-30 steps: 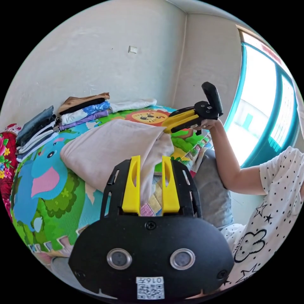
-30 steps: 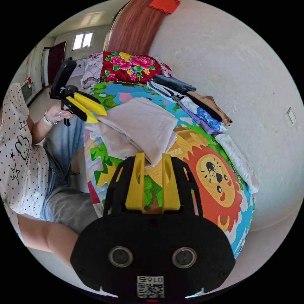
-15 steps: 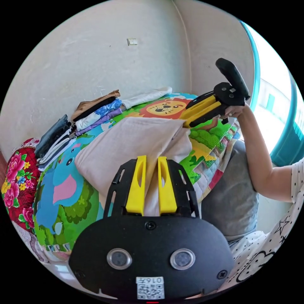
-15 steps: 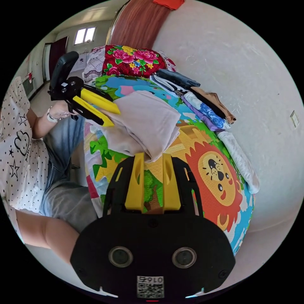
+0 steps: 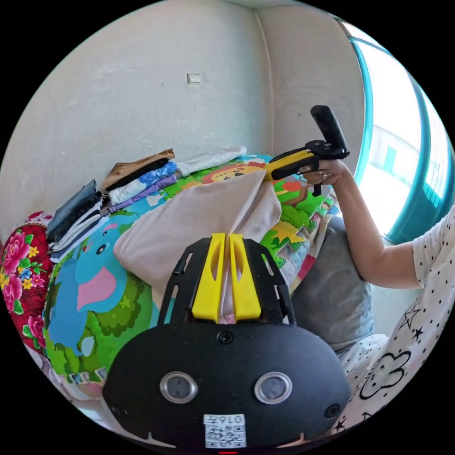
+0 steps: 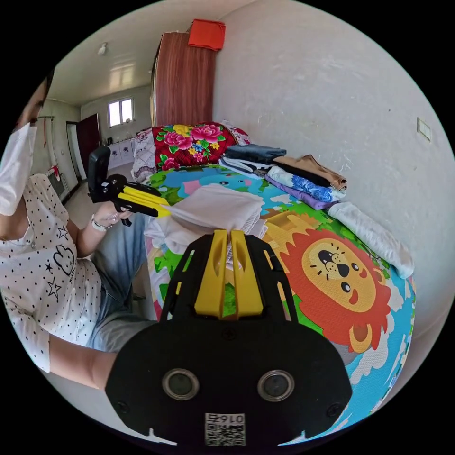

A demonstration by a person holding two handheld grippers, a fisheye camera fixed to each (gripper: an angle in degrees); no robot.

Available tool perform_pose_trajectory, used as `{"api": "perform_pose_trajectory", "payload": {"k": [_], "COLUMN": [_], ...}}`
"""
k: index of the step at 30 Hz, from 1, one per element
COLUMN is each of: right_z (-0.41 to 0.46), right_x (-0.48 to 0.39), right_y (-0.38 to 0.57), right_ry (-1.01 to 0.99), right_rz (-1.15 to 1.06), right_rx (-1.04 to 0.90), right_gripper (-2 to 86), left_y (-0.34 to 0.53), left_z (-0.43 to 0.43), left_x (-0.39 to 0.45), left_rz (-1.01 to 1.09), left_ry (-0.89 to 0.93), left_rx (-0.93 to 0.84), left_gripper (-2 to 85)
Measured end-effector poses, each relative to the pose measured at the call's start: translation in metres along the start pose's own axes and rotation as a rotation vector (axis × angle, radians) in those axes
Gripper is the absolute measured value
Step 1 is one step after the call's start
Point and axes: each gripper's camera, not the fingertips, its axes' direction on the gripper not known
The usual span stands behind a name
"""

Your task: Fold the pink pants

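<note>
The pale pink pants (image 5: 199,215) lie folded in layers on the animal play mat (image 5: 90,284), with their near edge lifted off it. My left gripper (image 5: 227,235) is shut on that edge at one corner, with cloth pinched between the yellow jaws. My right gripper (image 6: 228,232) is shut on the other corner of the pants (image 6: 213,208). In the left gripper view the right gripper (image 5: 268,173) holds a raised corner, gripped by a hand. In the right gripper view the left gripper (image 6: 166,212) meets the pants' far side.
Stacks of folded clothes (image 6: 303,177) line the wall beyond the pants, with a white folded piece (image 6: 374,234) beside them. A red floral quilt (image 6: 189,140) lies at the mat's end. The person sits at the mat's near edge. A window (image 5: 403,156) is to one side.
Both grippers' jaws have closed from open onto the pants' near edge. That edge now hangs lifted between them. Both cameras have shifted.
</note>
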Motion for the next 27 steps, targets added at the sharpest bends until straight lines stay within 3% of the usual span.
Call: {"api": "perform_pose_trajectory", "payload": {"k": [5, 12, 16, 20, 23, 25, 27], "right_z": [0.04, 0.043, 0.022, -0.004, -0.004, 0.002, 0.015], "right_x": [0.013, 0.011, 0.006, -0.002, -0.019, -0.038, -0.062], "right_y": [0.001, -0.002, -0.002, -0.004, -0.015, -0.025, -0.039], "right_ry": [0.053, 0.036, 0.032, 0.003, -0.009, -0.047, -0.1], "right_rz": [0.06, 0.066, 0.071, 0.074, 0.009, -0.075, -0.184], "right_rx": [-0.286, -0.3, -0.177, 0.051, 0.11, 0.117, 0.113], "right_gripper": [0.3, 1.3, 3.2, 4.6, 5.6, 6.6, 8.2], "left_y": [0.018, 0.044, 0.059, 0.072, 0.063, 0.055, 0.047], "left_z": [0.035, 0.037, 0.023, 0.017, 0.021, 0.029, 0.047], "left_x": [-0.028, -0.08, -0.111, -0.161, -0.208, -0.242, -0.288], "left_rz": [-0.061, -0.109, -0.195, -0.338, -0.335, -0.308, -0.252], "left_ry": [0.216, 0.503, 0.349, 0.105, -0.118, -0.148, -0.058], "left_rx": [-0.089, -0.077, -0.023, 0.008, 0.0, -0.007, -0.04], "left_gripper": [0.6, 3.9, 4.8, 5.9, 6.8, 7.3, 7.5]}}
